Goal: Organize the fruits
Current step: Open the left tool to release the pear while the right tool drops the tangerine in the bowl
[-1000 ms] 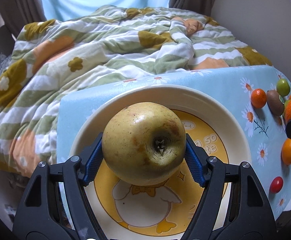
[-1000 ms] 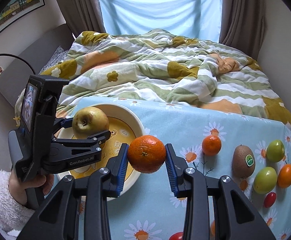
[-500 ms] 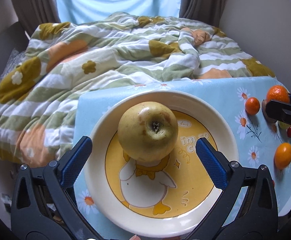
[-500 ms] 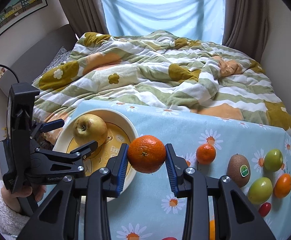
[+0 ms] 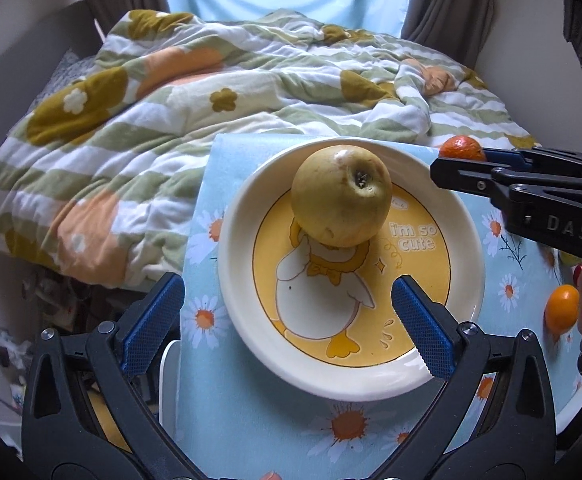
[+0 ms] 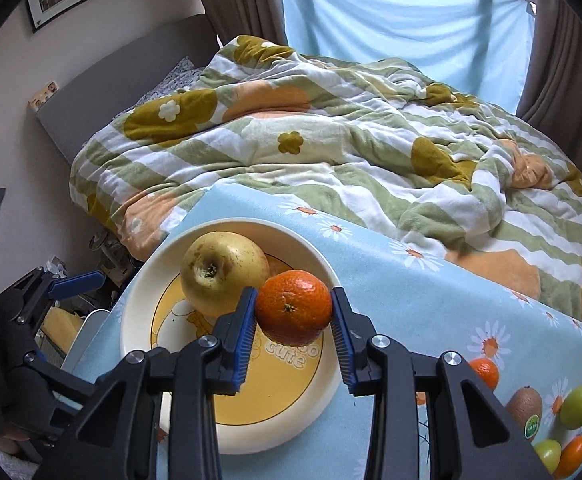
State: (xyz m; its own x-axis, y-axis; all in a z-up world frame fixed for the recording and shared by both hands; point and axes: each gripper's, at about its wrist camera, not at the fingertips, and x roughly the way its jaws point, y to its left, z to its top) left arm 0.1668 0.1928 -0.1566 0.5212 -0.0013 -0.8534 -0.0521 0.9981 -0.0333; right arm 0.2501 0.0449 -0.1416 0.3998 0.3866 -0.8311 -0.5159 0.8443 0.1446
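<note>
Tangerine (image 6: 293, 306) gripped in right tongs (image 6: 293, 334) (above plate (image 6: 333, 280)).

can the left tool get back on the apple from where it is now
Probably yes. The left tool stands open just short of the apple, which sits alone on the plate. The right tool, shut on an orange, is close and could crowd it.

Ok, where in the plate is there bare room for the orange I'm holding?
Free: the duck-printed yellow plate floor near the "cute" lettering, between the yellowish apple and the near rim. Crowded: far-left, where the apple sits. The tangerine in the right gripper already hangs there.
</note>
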